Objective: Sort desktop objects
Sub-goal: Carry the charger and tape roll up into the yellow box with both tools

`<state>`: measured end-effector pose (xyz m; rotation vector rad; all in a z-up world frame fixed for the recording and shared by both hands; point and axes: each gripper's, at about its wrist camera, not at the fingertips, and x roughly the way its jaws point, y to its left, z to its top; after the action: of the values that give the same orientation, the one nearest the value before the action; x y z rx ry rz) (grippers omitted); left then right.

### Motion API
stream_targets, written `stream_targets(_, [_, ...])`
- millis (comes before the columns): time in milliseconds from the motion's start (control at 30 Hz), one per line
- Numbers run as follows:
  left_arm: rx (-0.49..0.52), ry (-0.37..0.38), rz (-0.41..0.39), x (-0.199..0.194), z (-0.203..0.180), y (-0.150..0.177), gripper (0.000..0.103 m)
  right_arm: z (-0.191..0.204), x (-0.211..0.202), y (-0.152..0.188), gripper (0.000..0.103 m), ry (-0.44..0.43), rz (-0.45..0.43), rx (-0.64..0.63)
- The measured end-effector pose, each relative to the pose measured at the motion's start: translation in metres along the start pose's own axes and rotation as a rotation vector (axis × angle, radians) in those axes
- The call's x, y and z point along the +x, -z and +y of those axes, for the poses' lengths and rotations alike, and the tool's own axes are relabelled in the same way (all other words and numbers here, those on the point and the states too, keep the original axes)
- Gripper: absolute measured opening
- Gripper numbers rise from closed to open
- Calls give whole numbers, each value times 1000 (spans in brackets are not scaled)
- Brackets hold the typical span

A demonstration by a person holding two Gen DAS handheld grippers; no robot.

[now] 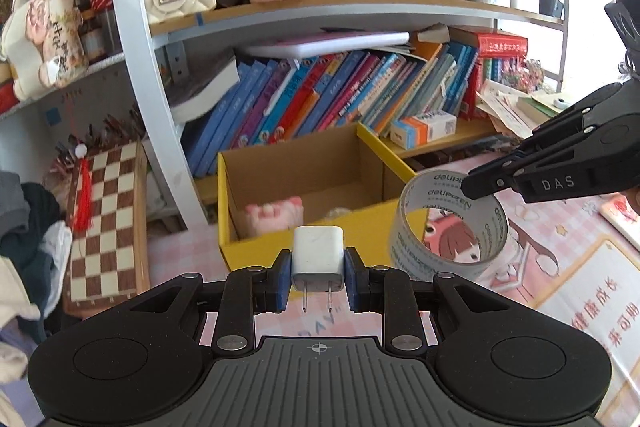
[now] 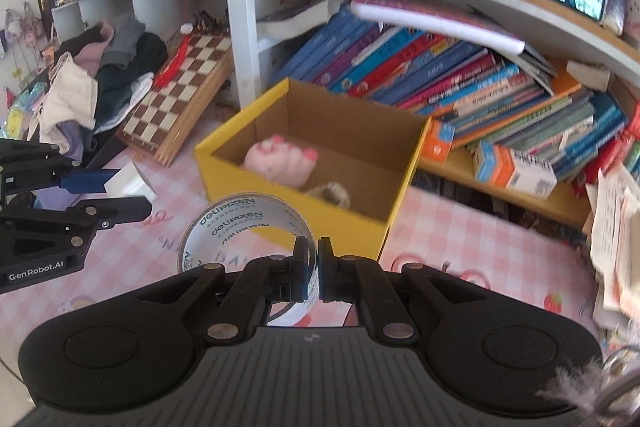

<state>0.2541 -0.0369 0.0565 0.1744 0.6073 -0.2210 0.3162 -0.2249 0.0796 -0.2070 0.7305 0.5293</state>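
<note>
Left wrist view: a white charger plug (image 1: 318, 255) is pinched by the left claw (image 1: 318, 279), above the table (image 1: 180, 247), just before the near edge of the yellow box (image 1: 256, 247). A tape roll (image 2: 248, 227) is clamped at its wall by the right claw (image 2: 314, 269), beside the box's near wall (image 2: 280, 211). The box interior is largely open.

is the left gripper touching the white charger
Touching. The left wrist view shows the left gripper with both blue pads pressed against the sides of the white charger, prongs pointing back.
</note>
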Motion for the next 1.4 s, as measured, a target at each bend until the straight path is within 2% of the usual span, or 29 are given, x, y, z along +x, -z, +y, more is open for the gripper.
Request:
stream_targets(333, [-10,-38,-39,26,12,-47,25,-21,18,-47,5,22,-66,-51])
stream_targets(567, [-13,-63,-59,48,22,-72,25,-33,47,-73,5,31,-60,-68])
stream_targets(933, [-35,-45,5,99,26,-75,25,-57,108,-95,5,58,-1,-40])
stream_targets(1400, [-29,-6,97,165,26,-68,25,-62,189,-100,5,90,97,-117])
